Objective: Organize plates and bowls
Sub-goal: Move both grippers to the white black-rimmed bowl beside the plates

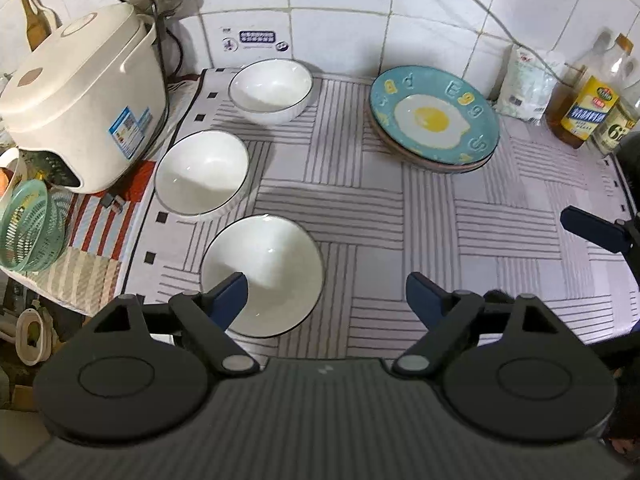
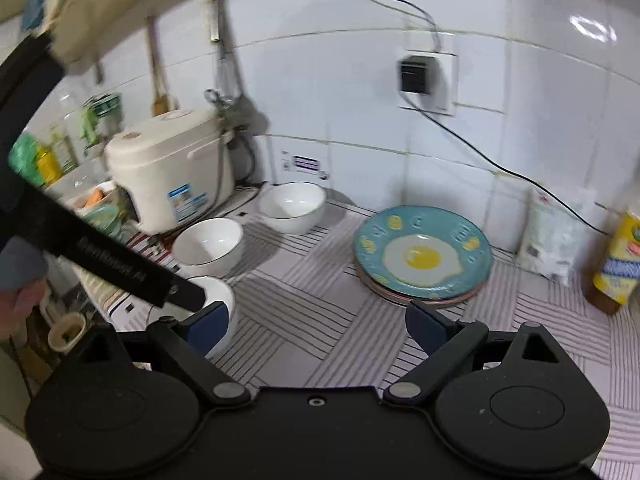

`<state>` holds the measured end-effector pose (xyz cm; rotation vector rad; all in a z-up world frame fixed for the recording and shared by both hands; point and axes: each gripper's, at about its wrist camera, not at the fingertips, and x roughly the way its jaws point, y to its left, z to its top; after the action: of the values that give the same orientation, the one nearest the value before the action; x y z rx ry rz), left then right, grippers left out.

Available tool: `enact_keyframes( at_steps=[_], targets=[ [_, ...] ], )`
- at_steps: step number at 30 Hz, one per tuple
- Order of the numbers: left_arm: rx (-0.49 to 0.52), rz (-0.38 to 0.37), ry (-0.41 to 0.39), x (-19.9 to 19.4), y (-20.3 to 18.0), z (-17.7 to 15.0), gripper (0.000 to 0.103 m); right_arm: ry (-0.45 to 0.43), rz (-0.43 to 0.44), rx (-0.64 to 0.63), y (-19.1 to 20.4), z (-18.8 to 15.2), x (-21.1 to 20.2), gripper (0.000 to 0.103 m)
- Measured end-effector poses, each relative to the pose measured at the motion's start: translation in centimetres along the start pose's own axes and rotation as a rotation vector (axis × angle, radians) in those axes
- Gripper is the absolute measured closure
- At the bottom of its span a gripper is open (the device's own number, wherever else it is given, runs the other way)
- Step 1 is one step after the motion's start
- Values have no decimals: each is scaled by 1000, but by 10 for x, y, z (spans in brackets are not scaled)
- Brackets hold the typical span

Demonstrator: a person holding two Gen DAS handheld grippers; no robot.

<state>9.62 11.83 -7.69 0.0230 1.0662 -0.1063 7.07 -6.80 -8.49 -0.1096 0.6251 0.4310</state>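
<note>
Three white bowls stand in a row on the striped cloth: a far bowl (image 1: 271,89), a middle bowl (image 1: 201,171) and a near bowl (image 1: 264,272). A stack of plates with a teal fried-egg plate (image 1: 434,116) on top sits at the back right. My left gripper (image 1: 326,298) is open and empty, its left finger over the near bowl's rim. My right gripper (image 2: 316,326) is open and empty, above the cloth between the near bowl (image 2: 218,300) and the plate stack (image 2: 422,254). The left gripper's body (image 2: 120,268) hides part of the near bowl.
A white rice cooker (image 1: 84,96) stands at the back left, with a green basket (image 1: 28,232) below it. Oil bottles (image 1: 588,108) and a white bag (image 1: 528,84) stand at the back right by the tiled wall. A cord (image 2: 480,152) hangs from a socket.
</note>
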Motion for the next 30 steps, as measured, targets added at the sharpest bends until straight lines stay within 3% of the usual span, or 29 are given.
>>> enact_keyframes(
  at_steps=[14, 22, 30],
  targets=[
    [-14, 59, 64, 36, 45, -25, 13, 22, 113, -105, 51, -36, 50, 6],
    [-35, 95, 86, 66, 69, -29, 12, -4, 227, -108, 62, -58, 95, 6],
    [-20, 117, 98, 95, 82, -31, 12, 41, 249, -132, 73, -73, 141, 6]
  ],
)
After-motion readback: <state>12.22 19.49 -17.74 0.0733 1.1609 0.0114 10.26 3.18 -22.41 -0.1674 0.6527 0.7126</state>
